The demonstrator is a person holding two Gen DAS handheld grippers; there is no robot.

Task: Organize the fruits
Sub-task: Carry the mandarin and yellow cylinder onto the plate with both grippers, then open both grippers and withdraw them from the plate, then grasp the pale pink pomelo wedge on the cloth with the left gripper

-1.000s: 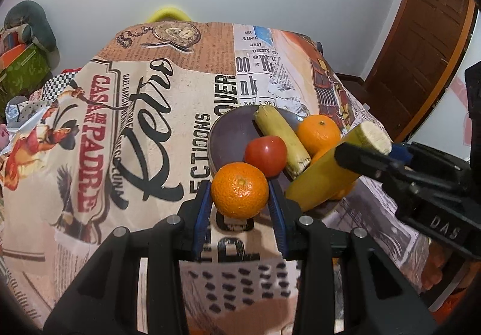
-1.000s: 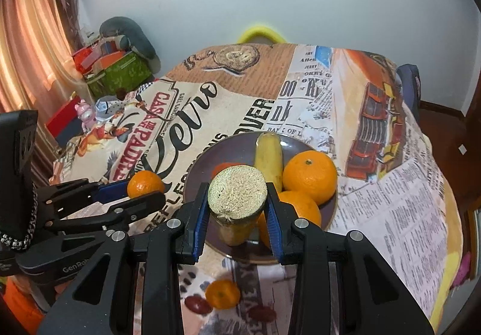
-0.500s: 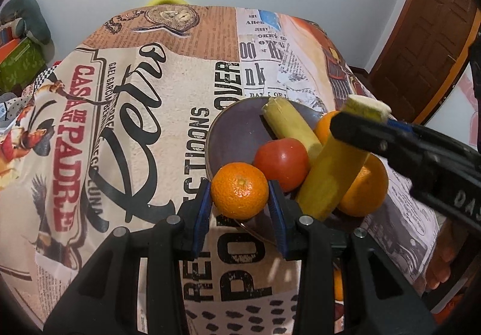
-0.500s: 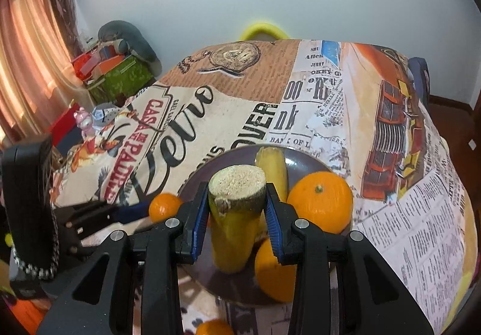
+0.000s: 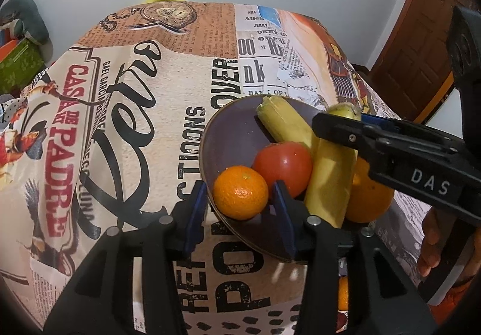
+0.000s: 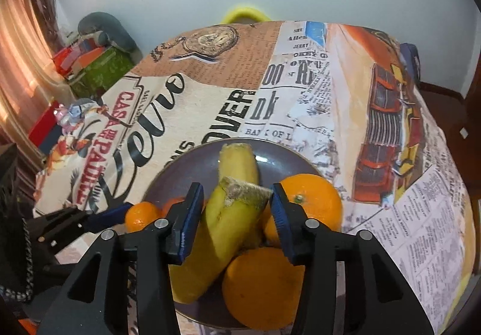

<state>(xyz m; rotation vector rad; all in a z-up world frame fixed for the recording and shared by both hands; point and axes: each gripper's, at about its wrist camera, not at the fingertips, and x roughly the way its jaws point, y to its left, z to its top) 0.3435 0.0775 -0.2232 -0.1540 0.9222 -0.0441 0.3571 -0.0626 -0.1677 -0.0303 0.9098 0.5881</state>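
A dark purple plate (image 5: pixel 231 136) (image 6: pixel 168 181) on the printed tablecloth holds a red tomato (image 5: pixel 282 163), two large oranges (image 6: pixel 312 202) (image 6: pixel 264 290) and a yellow corn cob (image 5: pixel 285 124) (image 6: pixel 237 163). My left gripper (image 5: pixel 240 199) is open, its pads apart from a small orange (image 5: pixel 240 196) that rests on the plate's near rim; the small orange also shows in the right wrist view (image 6: pixel 141 214). My right gripper (image 6: pixel 234 217) is open around a second corn cob (image 6: pixel 222 235) (image 5: pixel 330 172), which leans tilted on the pile.
The tablecloth (image 5: pixel 135 124) covers the whole table and drops off at the edges. A yellow chair back (image 6: pixel 245 13) stands at the far side. Cushions and boxes (image 6: pixel 90 58) lie to the left. A wooden door (image 5: pixel 421 34) is at the right.
Both grippers have opened. The small orange now rests on the plate rim. The corn cob has tipped over from upright and lies leaning on the fruit.
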